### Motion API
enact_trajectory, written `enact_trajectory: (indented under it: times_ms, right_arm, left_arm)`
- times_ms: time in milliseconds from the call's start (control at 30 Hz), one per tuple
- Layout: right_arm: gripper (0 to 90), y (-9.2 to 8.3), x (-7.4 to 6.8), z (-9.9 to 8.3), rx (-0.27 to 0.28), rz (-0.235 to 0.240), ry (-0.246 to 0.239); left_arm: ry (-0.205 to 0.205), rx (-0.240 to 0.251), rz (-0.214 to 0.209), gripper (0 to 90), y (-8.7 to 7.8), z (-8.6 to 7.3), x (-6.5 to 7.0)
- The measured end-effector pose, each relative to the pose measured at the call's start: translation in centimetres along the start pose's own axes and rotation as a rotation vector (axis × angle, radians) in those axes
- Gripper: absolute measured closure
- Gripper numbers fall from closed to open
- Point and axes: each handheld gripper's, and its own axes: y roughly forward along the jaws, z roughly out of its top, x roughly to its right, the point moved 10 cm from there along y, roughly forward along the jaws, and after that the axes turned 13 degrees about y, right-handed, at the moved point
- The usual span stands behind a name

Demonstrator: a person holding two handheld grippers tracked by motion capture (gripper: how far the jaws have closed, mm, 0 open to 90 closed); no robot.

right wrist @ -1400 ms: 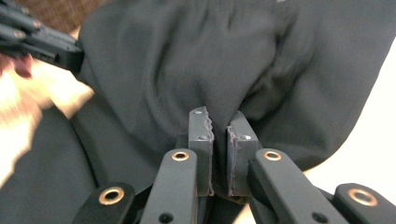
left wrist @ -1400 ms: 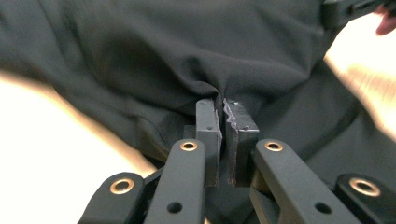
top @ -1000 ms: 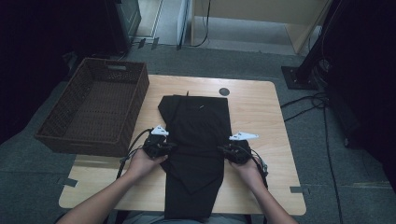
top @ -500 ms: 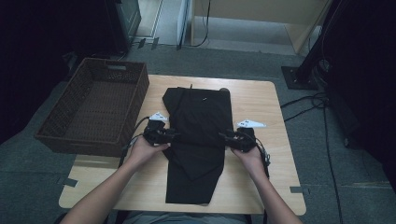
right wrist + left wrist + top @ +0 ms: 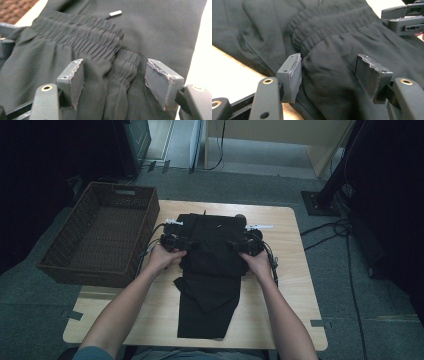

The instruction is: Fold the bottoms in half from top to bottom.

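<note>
the step in hand looks like folding a pair of black trousers [image 5: 212, 265] on the wooden table [image 5: 295, 290]: the elastic waistband end [image 5: 100, 32] now lies doubled over the far half of the garment, and the legs trail toward the near edge. both grippers have just been opening, so this reads as the release after a fold. the left gripper [image 5: 332, 72] stands with its jaws spread, cloth bulging between them but not pinched. the right gripper [image 5: 115, 80] is likewise spread, gathered waistband fabric lying loose between its pads. the next move probably calls for drawing clear, then taking the near hem for another fold, with the wicker basket [image 5: 65, 265] waiting at the left.
</note>
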Motion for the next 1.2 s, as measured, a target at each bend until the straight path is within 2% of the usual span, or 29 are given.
enact_trajectory:
  times_ms: [67, 100, 200, 233, 267, 333, 400, 467, 533, 567, 600, 700, 767, 833, 900, 933, 1000, 1033, 1100, 1133, 1167, 1200]
  right_arm:
    - [32.0, 0.9, 0.2, -0.4, -0.027, -0.003, 0.017]
    - [32.1, 1.4, 0.4, -0.7, -0.039, -0.007, 0.015]
    - [36.6, 1.4, 0.4, -0.7, -0.011, -0.023, 0.002]
    - [41.2, 1.5, 0.3, -0.8, -0.013, -0.022, -0.008]
    - [42.0, 1.5, 0.1, -1.0, -0.018, -0.018, -0.015]
    - [44.1, 1.4, -0.2, -1.3, -0.024, -0.024, -0.018]
    - [46.9, 1.4, -0.2, -1.4, -0.006, -0.022, -0.022]
    - [51.9, 1.4, -0.1, -1.4, 0.016, -0.021, -0.014]
    - [59.9, 1.4, -0.1, -1.4, 0.025, -0.029, 0.000]
    - [65.7, 1.4, -0.1, -1.4, 0.024, -0.031, 0.008]
    - [71.6, 1.4, -0.3, -1.4, 0.022, -0.022, 0.023]
    - [75.7, 1.4, -0.3, -1.3, 0.019, -0.030, 0.033]
    - [76.6, 1.2, -0.3, -0.7, 0.035, -0.024, 0.035]
    - [77.0, 0.6, -0.8, 0.8, 0.094, -0.014, 0.028]
    - [76.9, -0.2, -1.5, 2.6, 0.151, -0.014, 0.003]
    - [76.8, -0.8, -2.0, 3.7, 0.179, -0.016, -0.020]
    - [76.7, -1.7, -2.8, 4.6, 0.207, -0.008, -0.034]
    - [76.7, -2.4, -3.3, 4.9, 0.219, 0.005, -0.031]
    - [76.6, -4.1, -4.2, 4.4, 0.223, 0.039, -0.034]
    - [76.6, -4.1, -4.2, 4.4, 0.223, 0.039, -0.034]
    - [76.5, -5.8, -5.1, 3.1, 0.214, 0.062, -0.066]
    - [76.4, -6.4, -5.4, 2.5, 0.209, 0.070, -0.079]
  left_arm:
    - [-0.005, -0.027, -0.004, 36.4, 0.8, -0.6, -0.2]
    - [0.005, -0.021, -0.002, 36.2, 1.0, -0.7, -0.1]
    - [0.014, -0.015, 0.008, 36.3, 1.1, -0.6, 0.0]
    - [0.023, -0.017, -0.002, 37.6, 1.2, -0.6, 0.2]
    - [0.034, -0.023, -0.014, 40.2, 1.3, -0.7, 0.5]
    - [0.063, -0.034, -0.006, 41.9, 1.5, -0.8, 1.0]
    - [0.067, -0.028, 0.001, 47.2, 1.7, -0.8, 1.2]
    - [0.055, -0.026, -0.016, 56.5, 1.8, -0.8, 1.3]
    - [0.085, -0.031, -0.009, 65.1, 1.9, -0.8, 1.4]
    - [0.085, -0.031, -0.009, 69.6, 1.9, -0.8, 1.4]
    - [0.111, -0.034, -0.004, 74.6, 1.9, -0.8, 1.5]
    - [0.115, -0.025, 0.001, 78.8, 1.7, -0.3, 1.4]
    - [0.116, 0.013, 0.018, 79.8, 1.2, 0.8, 1.2]
    - [0.125, 0.058, 0.038, 80.4, 0.5, 2.3, 1.0]
    - [0.149, 0.078, 0.078, 80.3, -0.3, 4.0, 0.7]
    - [0.147, 0.095, 0.083, 80.1, -0.7, 4.6, 0.7]
    - [0.144, 0.138, 0.070, 79.9, -1.9, 5.5, 1.1]
    - [0.147, 0.151, 0.059, 79.8, -2.6, 5.6, 1.6]
    - [0.187, 0.156, 0.049, 79.8, -3.9, 5.0, 2.8]
    - [0.187, 0.156, 0.049, 79.8, -3.9, 5.0, 2.8]
    - [0.217, 0.151, 0.034, 79.6, -5.2, 3.8, 4.4]
    - [0.226, 0.152, 0.024, 79.4, -5.9, 3.1, 5.2]
